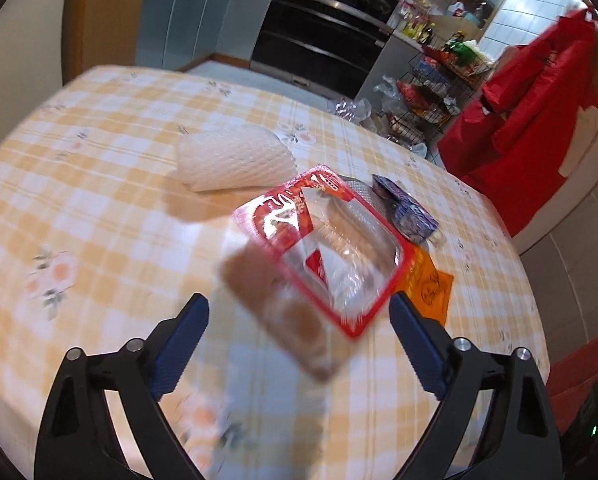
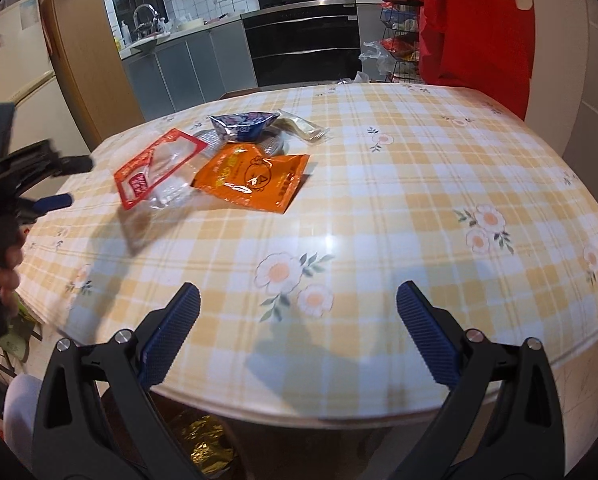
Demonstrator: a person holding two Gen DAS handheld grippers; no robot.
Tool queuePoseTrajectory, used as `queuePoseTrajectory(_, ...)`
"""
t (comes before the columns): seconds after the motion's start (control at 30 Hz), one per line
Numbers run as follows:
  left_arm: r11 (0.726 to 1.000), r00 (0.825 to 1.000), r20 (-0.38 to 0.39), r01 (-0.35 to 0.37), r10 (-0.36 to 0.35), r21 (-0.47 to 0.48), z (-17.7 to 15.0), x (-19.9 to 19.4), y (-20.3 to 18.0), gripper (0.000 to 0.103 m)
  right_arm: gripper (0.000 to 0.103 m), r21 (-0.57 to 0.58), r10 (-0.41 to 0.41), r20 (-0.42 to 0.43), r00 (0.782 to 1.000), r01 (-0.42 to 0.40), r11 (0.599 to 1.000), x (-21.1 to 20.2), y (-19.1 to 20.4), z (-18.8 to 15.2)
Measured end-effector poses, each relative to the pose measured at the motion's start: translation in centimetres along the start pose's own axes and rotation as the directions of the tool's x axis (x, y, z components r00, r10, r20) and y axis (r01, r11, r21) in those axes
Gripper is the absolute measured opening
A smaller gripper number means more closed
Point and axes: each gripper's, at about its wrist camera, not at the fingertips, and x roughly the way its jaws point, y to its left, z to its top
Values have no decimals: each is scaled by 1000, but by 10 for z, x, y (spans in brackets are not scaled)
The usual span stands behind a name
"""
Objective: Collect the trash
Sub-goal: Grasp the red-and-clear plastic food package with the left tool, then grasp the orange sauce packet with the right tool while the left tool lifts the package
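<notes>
Left wrist view: the left hand-held gripper [image 1: 299, 334], jaws spread and empty, lines up on the red wrapper [image 1: 323, 248] on the table [image 1: 99, 184]. The right hand-held gripper [image 2: 299, 312] waits spread near the table's edge.

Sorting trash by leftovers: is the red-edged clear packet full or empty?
Looks empty: through the red-edged clear packet only crumpled clear film shows, and it lies nearly flat on the table.

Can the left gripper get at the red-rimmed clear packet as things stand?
Probably yes. The left gripper is open with nothing between its jaws, and the red-rimmed packet lies just ahead on top of the pile, its near corner uncovered. Only the orange packet is tucked beneath it.
</notes>
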Motion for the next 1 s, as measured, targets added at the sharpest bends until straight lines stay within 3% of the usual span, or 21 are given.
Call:
queuePoseTrajectory(0.17,998,998,-65,-31,27,-50,16,49,6,78,97,-32,-11,-13,1000,10,999,16,-3,9)
queuePoseTrajectory(0.33,995,995,-91,-41,33,-88,22,72,11,74,97,-65,16,-50,999,-19,998,30,-3,17)
queuePoseTrajectory(0.37,995,995,-96,-39,31,-88,22,76,11,70,97,-74,24,-63,998,-29,997,34,-1,18)
queuePoseTrajectory(0.43,997,993,-112,-34,25,-76,21,81,11,54,97,-106,25,-74,997,-33,994,39,3,21)
queuePoseTrajectory(0.5,996,993,-114,-17,7,-82,19,80,14,44,97,-144,25,-78,997,-37,989,43,8,25)
queuePoseTrajectory(0.63,998,994,-107,-26,19,-62,13,70,21,39,97,-219,34,-78,996,-51,974,56,20,38)
queuePoseTrajectory(0.83,998,998,-64,-33,29,-51,4,37,38,38,97,-332,63,-107,992,-95,938,94,47,62)
queuePoseTrajectory(1.0,998,998,-10,-62,62,-8,0,11,49,38,97,-435,29,-144,989,-89,896,127,71,79)
